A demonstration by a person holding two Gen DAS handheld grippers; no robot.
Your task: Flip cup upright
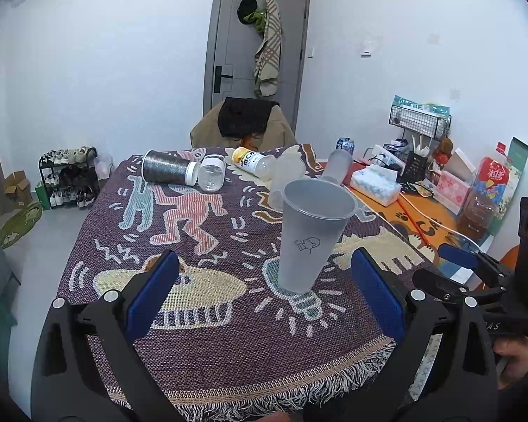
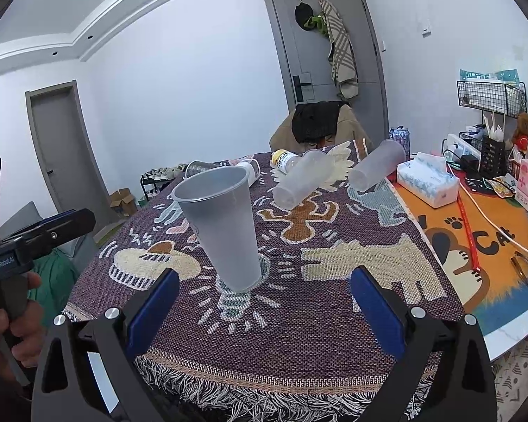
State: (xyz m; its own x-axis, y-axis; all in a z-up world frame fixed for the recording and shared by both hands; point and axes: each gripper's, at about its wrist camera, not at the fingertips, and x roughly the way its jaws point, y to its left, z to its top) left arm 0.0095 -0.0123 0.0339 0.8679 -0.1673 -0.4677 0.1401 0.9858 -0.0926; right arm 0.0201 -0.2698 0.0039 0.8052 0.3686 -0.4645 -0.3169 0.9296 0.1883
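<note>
A frosted grey plastic cup (image 1: 311, 234) stands upright, mouth up, on the patterned cloth (image 1: 200, 351) near the table's front. It also shows in the right wrist view (image 2: 225, 228). My left gripper (image 1: 264, 281) is open and empty, just short of the cup, which sits ahead between the blue pads. My right gripper (image 2: 264, 288) is open and empty, with the cup ahead and left of centre. Each gripper shows at the edge of the other's view. Two more frosted cups (image 2: 304, 179) (image 2: 376, 165) lie on their sides further back.
A dark glitter tumbler (image 1: 169, 168), a clear jar (image 1: 212, 173) and a yellow-capped bottle (image 1: 253, 161) lie at the back. A tissue pack (image 2: 427, 184), wire rack (image 2: 489, 95), boxes and cables crowd the orange mat (image 2: 503, 246) at right. A draped chair (image 1: 244, 123) stands behind.
</note>
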